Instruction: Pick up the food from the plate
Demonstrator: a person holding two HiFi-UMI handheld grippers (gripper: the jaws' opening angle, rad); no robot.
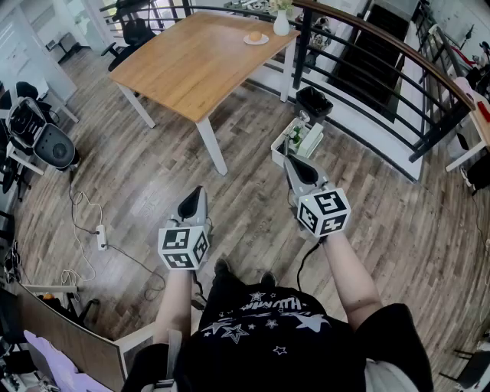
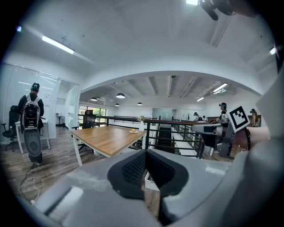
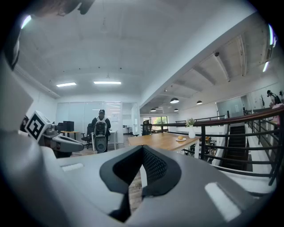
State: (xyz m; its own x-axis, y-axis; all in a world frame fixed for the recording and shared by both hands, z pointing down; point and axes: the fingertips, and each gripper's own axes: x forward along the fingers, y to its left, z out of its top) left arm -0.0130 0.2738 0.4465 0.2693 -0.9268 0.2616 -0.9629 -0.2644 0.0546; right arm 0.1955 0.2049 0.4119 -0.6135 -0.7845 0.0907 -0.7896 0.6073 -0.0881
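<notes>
A small round piece of food (image 1: 255, 35) lies on a white plate (image 1: 256, 40) near the far corner of a wooden table (image 1: 191, 61), beside a white vase (image 1: 281, 23). Both grippers hang over the floor, well short of the table. My left gripper (image 1: 197, 192) is shut and empty. My right gripper (image 1: 292, 161) is likewise shut with nothing in it. The left gripper view shows its closed jaws (image 2: 145, 152) and the plate (image 2: 133, 131) far off. In the right gripper view, the plate (image 3: 180, 139) sits far beyond the closed right gripper (image 3: 142, 147).
A black railing (image 1: 383, 46) and a staircase (image 1: 375, 53) run behind the table. On the floor stand a white box (image 1: 297, 142) and a black bin (image 1: 314, 103). Cables and a power strip (image 1: 100, 238) lie at the left. A person with a backpack (image 3: 101, 131) stands far off.
</notes>
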